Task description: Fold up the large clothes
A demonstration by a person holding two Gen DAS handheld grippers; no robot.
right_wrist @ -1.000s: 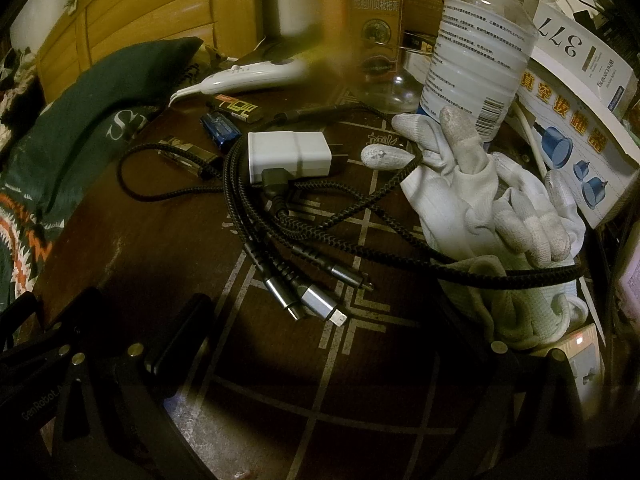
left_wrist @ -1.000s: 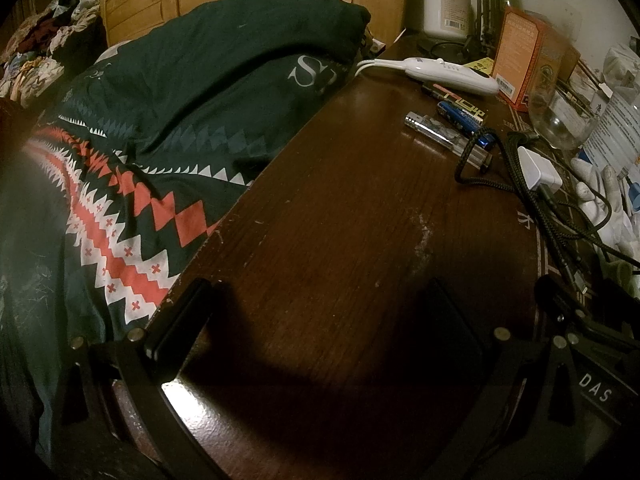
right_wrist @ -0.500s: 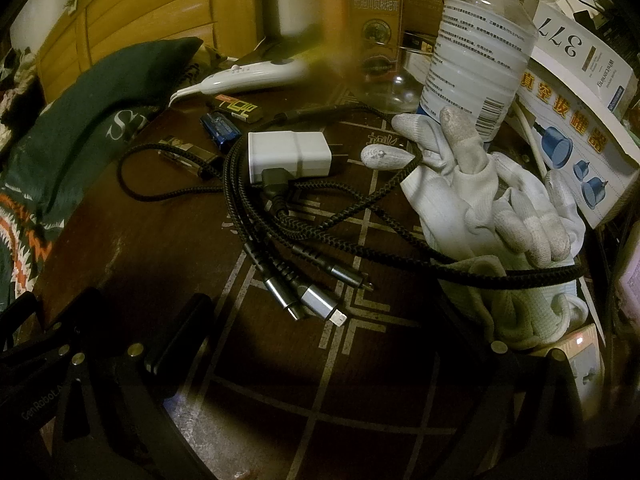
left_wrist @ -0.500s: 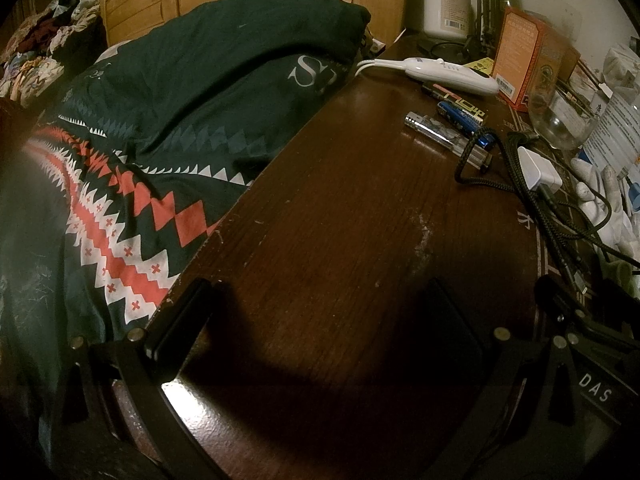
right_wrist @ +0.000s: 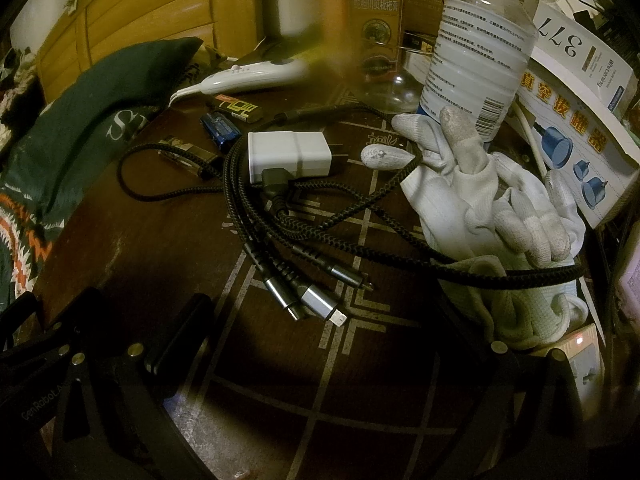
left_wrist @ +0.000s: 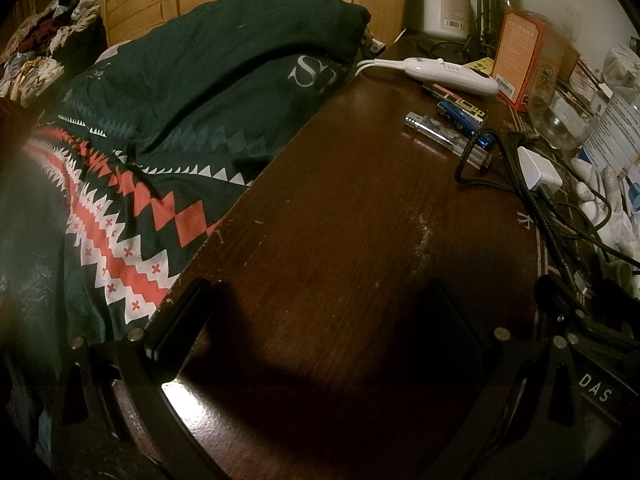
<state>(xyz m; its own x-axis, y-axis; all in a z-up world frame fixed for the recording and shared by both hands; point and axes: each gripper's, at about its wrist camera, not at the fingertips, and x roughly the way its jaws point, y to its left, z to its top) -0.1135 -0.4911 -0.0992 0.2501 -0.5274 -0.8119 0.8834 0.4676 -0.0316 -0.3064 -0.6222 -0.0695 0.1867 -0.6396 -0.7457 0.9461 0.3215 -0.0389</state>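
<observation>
My left gripper (left_wrist: 320, 320) gapes wide over the wooden table (left_wrist: 340, 220); my right gripper (right_wrist: 320, 332) likewise, above tangled cables (right_wrist: 280, 216); patterned bedding (left_wrist: 160, 140) lies beside.

- "DAS" stood in pale letters on the black gripper body (left_wrist: 596, 394) at 5 o'clock in the left wrist view.
- Large white letters, an "S" and a partly creased second one, showed on the dark green cloth (left_wrist: 312, 74) toward 12 o'clock.
- "GenRoboL…", cut off, ran along the black gripper frame (right_wrist: 40, 404) at 8 o'clock in the right wrist view.
- "377", upside down, marked the white box (right_wrist: 560, 36) at 2 o'clock.
- Yellow Chinese characters, "真空拔罐器", crossed the white carton (right_wrist: 560, 108) at 3 o'clock.
- Small print covered the bottle label (right_wrist: 472, 52), too fine to read.
</observation>
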